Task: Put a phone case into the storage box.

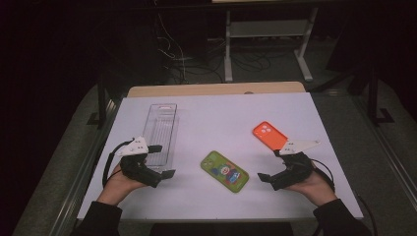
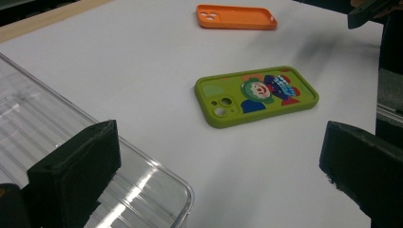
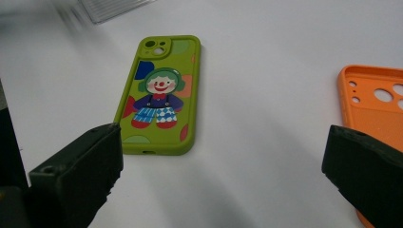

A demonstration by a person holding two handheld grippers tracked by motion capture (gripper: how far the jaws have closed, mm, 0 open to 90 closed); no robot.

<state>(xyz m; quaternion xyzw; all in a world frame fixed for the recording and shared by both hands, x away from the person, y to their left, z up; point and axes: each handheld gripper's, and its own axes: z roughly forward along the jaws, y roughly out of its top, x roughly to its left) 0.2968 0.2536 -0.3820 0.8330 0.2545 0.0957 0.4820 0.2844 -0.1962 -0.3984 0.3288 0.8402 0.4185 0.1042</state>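
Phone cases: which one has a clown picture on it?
The green phone case in the middle of the table has the clown. The orange phone case is plain.

White sheet (image 1: pixel 221 123) on wooden board (image 1: pixel 216 89) — cables (image 1: pixel 183 65), white rack (image 1: pixel 228 49) behind.

Dark room, lit only over my work surface.
I'm at a white-topped table (image 1: pixel 206 110) with a wooden edge (image 1: pixel 216 89) at the far side; behind it a white-framed bench (image 1: pixel 268 29), tangled cables (image 1: pixel 182 61) on the floor (image 1: pixel 383 162).
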